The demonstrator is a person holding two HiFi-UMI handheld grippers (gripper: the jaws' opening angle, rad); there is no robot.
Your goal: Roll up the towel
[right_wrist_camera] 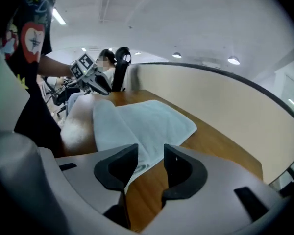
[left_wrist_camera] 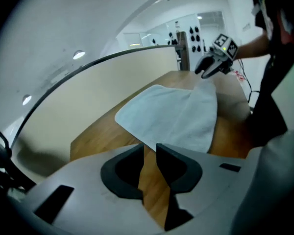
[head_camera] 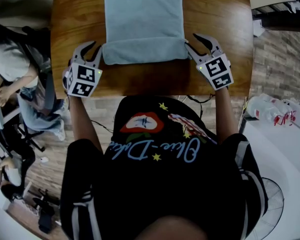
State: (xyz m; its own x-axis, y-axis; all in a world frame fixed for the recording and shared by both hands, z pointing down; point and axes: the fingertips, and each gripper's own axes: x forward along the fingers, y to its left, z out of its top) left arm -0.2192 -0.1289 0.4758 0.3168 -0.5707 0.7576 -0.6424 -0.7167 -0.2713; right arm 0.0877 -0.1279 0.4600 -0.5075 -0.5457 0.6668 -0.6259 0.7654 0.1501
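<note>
A pale blue towel (head_camera: 143, 21) lies flat on the wooden table (head_camera: 75, 19), with its near edge turned over into a thick fold (head_camera: 144, 52). My left gripper (head_camera: 94, 48) sits just off the fold's left end, open, with only bare wood showing between its jaws (left_wrist_camera: 149, 148). At the fold's right end is my right gripper (head_camera: 192, 40), open wide; the towel's near corner (right_wrist_camera: 137, 158) shows in the gap between its jaws (right_wrist_camera: 151, 148), and the pads do not press on it. Each gripper view shows the other gripper across the towel (left_wrist_camera: 210, 65) (right_wrist_camera: 95, 82).
The table's near edge (head_camera: 155, 91) runs right in front of my body. A beige partition (right_wrist_camera: 215, 97) stands along the table's far side. A seated person (head_camera: 10, 64) is at the left and plastic bottles (head_camera: 270, 109) lie at the right.
</note>
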